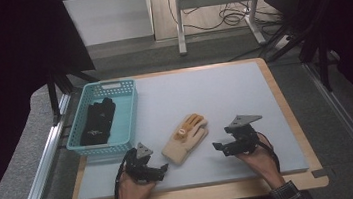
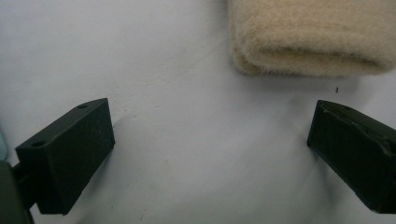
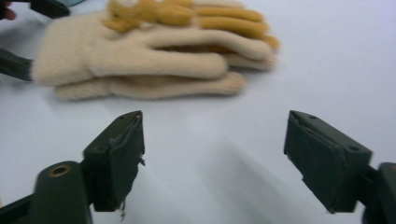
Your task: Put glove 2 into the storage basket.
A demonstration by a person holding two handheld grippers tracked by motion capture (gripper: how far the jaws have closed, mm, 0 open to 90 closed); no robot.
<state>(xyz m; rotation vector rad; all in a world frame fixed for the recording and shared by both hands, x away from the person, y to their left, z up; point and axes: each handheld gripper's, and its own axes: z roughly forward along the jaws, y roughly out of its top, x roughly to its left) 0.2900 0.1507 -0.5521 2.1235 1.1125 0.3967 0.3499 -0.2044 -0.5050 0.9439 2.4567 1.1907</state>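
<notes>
Basket with black gloves inside; left tongs and right tongs apart, empty.

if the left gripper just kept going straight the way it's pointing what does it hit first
Most likely the cuff end of the cream glove, which lies just ahead of the open left gripper and a little to its right side. Bare table mat lies between them. How big the gap is stays unclear.

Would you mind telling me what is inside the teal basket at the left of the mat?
Inside the teal basket lies a black glove, resting lengthwise on its floor. Anything beneath the glove is covered and cannot be made out.
</notes>
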